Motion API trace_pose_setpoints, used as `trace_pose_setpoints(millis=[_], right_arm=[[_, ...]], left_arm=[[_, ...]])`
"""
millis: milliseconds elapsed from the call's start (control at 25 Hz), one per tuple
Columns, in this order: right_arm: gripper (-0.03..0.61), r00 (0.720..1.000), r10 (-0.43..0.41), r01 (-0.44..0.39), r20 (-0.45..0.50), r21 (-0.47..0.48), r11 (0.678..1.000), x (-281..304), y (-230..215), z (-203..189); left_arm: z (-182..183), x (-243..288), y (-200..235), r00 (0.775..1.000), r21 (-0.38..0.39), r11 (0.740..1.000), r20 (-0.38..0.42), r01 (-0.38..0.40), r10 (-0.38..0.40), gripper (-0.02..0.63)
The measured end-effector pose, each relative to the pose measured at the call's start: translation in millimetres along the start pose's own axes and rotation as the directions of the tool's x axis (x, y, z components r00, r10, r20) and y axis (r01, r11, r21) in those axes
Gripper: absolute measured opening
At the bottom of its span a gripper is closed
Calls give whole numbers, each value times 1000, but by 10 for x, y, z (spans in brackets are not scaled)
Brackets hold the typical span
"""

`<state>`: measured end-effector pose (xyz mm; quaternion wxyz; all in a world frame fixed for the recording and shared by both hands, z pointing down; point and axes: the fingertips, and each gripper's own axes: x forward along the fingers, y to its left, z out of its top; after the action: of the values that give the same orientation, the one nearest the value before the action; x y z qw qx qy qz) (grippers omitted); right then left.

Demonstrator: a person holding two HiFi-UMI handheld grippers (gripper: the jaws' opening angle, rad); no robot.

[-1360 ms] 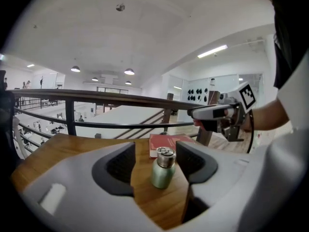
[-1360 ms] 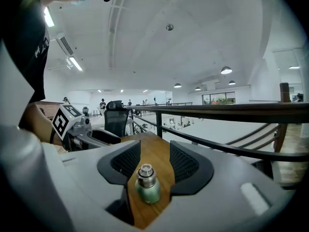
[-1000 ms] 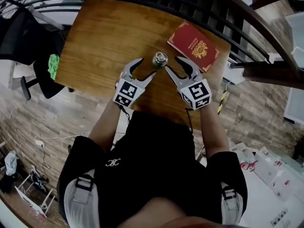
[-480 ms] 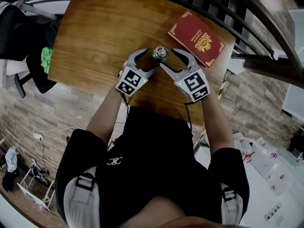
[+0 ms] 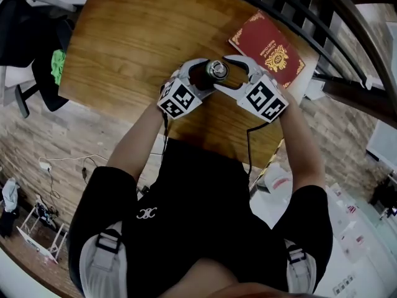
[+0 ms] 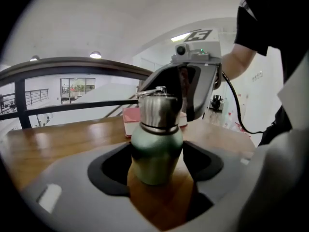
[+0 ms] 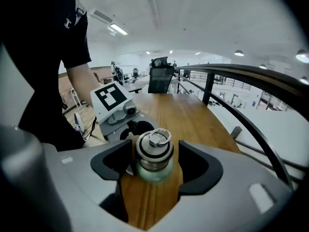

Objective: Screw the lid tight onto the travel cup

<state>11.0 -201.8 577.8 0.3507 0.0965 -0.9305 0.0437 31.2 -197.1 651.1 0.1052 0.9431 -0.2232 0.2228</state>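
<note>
Steel makes the cup (image 6: 157, 149) stiff and slick, we judge. It stands upright on the table (image 5: 136, 42), the left gripper (image 6: 157, 170) around its body, the right gripper (image 7: 154, 161) around its lid (image 7: 154, 146). The jaws of both have just been opening and stand apart, not gripping. We'd clamp there.

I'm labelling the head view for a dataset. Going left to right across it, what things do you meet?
green cloth → left gripper → travel cup → right gripper → red booklet
</note>
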Motion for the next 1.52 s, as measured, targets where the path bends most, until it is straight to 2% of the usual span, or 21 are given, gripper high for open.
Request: trace_pose_setpoints(millis=[160, 320, 440, 600, 760, 840, 920, 1040, 1120, 1200, 1240, 1320, 1440, 1520], right_arm=[[275, 996, 68, -73, -60, -85, 994, 42, 36, -62], [261, 994, 96, -101, -56, -79, 992, 65, 66, -101], [261, 999, 49, -49, -1, -28, 998, 58, 47, -55], [261, 987, -115, 101, 115, 116, 988, 42, -8, 15], [261, 931, -317, 262, 182, 275, 925, 4, -41, 23], [261, 893, -406, 321, 195, 357, 877, 4, -60, 6], [261, 853, -487, 365, 189, 451, 814, 4, -75, -29], [259, 805, -575, 418, 146, 549, 724, 2, -64, -84], [259, 792, -597, 433, 129, 571, 697, 2, -58, -97], [261, 805, -576, 408, 141, 574, 711, 2, -54, -94], [261, 821, -551, 387, 152, 561, 732, -3, -45, -94], [265, 860, -483, 355, 162, 490, 796, -39, -15, -116], [267, 945, -316, 285, 85, 261, 922, -113, 22, -152], [267, 980, -196, 198, -33, 73, 977, -139, 28, -151]], left_arm=[[-13, -8, -6, 1000, 1, 1000, 16, 4, -4, 380], [-8, -22, 6, 999, 19, 1000, 34, 13, -14, 380], [-14, -31, 6, 999, 15, 1000, 40, 14, -14, 380], [-1, -48, 17, 999, 8, 1000, 49, 3, -4, 380], [20, -55, 12, 998, 12, 1000, 68, -3, 2, 380], [18, -53, 18, 997, 7, 1000, 75, -4, 3, 380], [22, -42, 16, 997, 6, 1000, 79, -2, 1, 380], [24, -28, 12, 997, 9, 1000, 76, 0, 0, 380], [23, -23, 11, 997, 9, 1000, 76, 4, -5, 380], [21, -24, 13, 997, 8, 1000, 77, 11, -11, 380], [18, -27, 13, 997, 8, 1000, 77, 14, -15, 380], [8, -27, 5, 997, 14, 1000, 74, 22, -23, 380], [4, -15, -8, 997, 30, 999, 70, 39, -41, 380], [2, -12, -10, 997, 39, 998, 65, 50, -53, 380]])
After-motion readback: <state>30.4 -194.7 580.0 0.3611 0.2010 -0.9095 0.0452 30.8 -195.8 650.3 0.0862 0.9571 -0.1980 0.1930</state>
